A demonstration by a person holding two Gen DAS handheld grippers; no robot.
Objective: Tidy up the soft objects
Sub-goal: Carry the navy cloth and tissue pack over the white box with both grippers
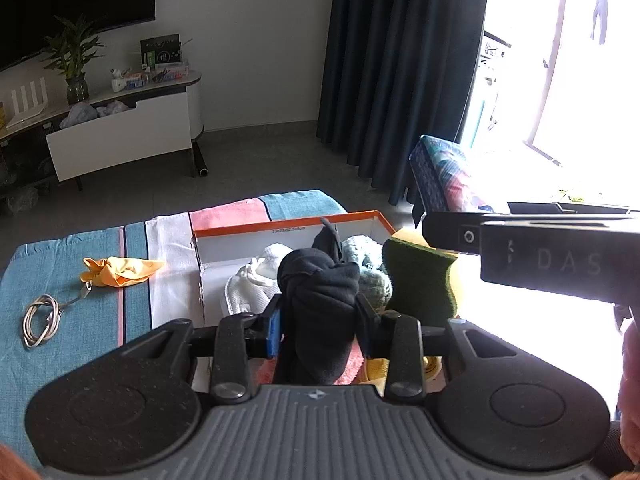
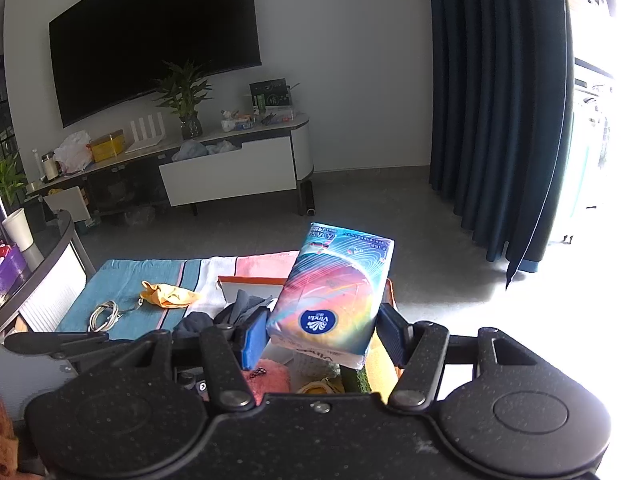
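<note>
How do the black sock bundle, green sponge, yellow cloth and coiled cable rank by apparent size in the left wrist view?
1. black sock bundle, though it sits nearest the camera
2. green sponge
3. yellow cloth and coiled cable: too alike to rank

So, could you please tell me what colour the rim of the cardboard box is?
Orange, with a white inside; the box rim shows best in the left wrist view.
</note>
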